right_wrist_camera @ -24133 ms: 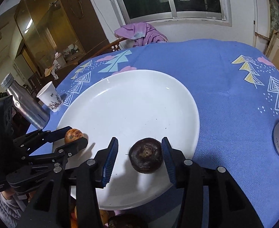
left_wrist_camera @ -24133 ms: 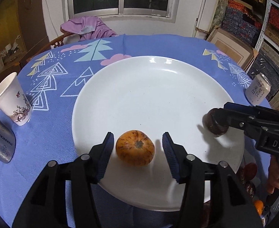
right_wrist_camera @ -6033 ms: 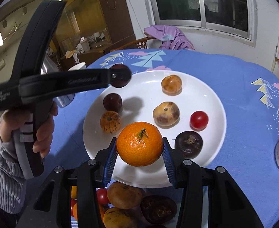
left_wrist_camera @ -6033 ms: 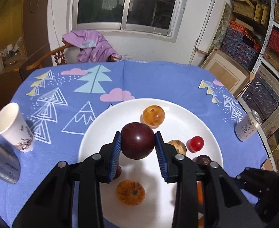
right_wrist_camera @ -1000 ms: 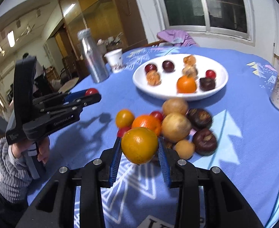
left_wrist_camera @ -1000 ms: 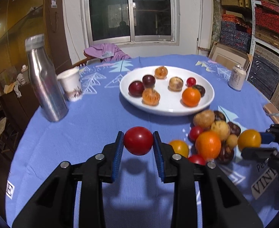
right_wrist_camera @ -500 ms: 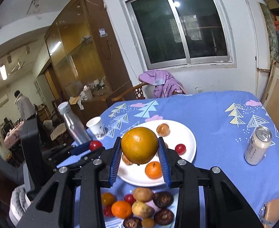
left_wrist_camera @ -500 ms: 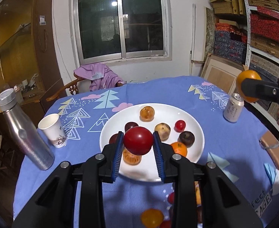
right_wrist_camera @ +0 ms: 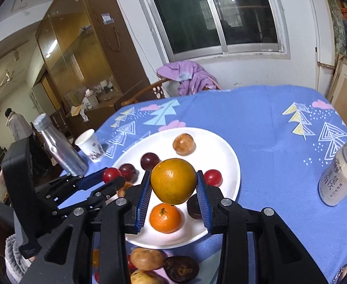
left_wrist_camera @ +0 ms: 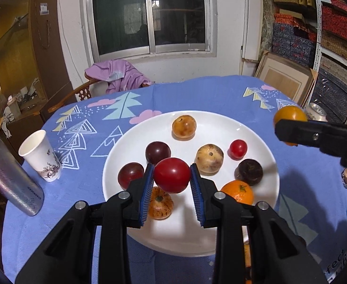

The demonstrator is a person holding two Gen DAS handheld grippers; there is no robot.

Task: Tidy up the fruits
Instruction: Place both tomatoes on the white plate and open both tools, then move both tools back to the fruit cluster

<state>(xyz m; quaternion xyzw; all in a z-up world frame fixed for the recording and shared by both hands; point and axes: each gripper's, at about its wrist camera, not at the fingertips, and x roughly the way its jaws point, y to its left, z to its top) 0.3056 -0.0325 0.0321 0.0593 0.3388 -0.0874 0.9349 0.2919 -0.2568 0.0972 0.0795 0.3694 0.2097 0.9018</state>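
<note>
**Two fruits held over a filling plate**

The left gripper (left_wrist_camera: 171, 175) had its blue-padded fingers clamped on a red tomato (left_wrist_camera: 171, 174), which hung above the near-left part of the white plate (left_wrist_camera: 220, 124). The right gripper (right_wrist_camera: 173, 184) was likewise clamped, its fingers pressed on either side of a yellow-orange fruit (right_wrist_camera: 173, 180) held over the near half of the same plate; in the left wrist view that fruit showed at the right, beyond the plate's rim, near a drink can (right_wrist_camera: 341, 177).

Seven fruits lay on the plate, all apart from one another: a golden-brown one (left_wrist_camera: 184, 127) at the far side, a small red tomato (left_wrist_camera: 238, 149) to the right, a pale speckled one (left_wrist_camera: 209, 158) in the middle, two dark plums (left_wrist_camera: 158, 152) to the left, a dark brown fruit (left_wrist_camera: 249, 171) at the near right, a tangerine (left_wrist_camera: 237, 192) just in front of it, and a striped orange fruit (left_wrist_camera: 160, 204) partly hidden behind the left gripper's finger.

Near the plate's near rim, on the blue patterned tablecloth (right_wrist_camera: 268, 123), more fruits (right_wrist_camera: 147, 259) sat in a loose heap. To the left stood a paper cup (left_wrist_camera: 40, 156) and a steel bottle (left_wrist_camera: 10, 177). A hand (right_wrist_camera: 15, 253) in a grey sleeve gripped the left tool's handle. A purple garment (left_wrist_camera: 116, 75) draped a chair beyond the table.
</note>
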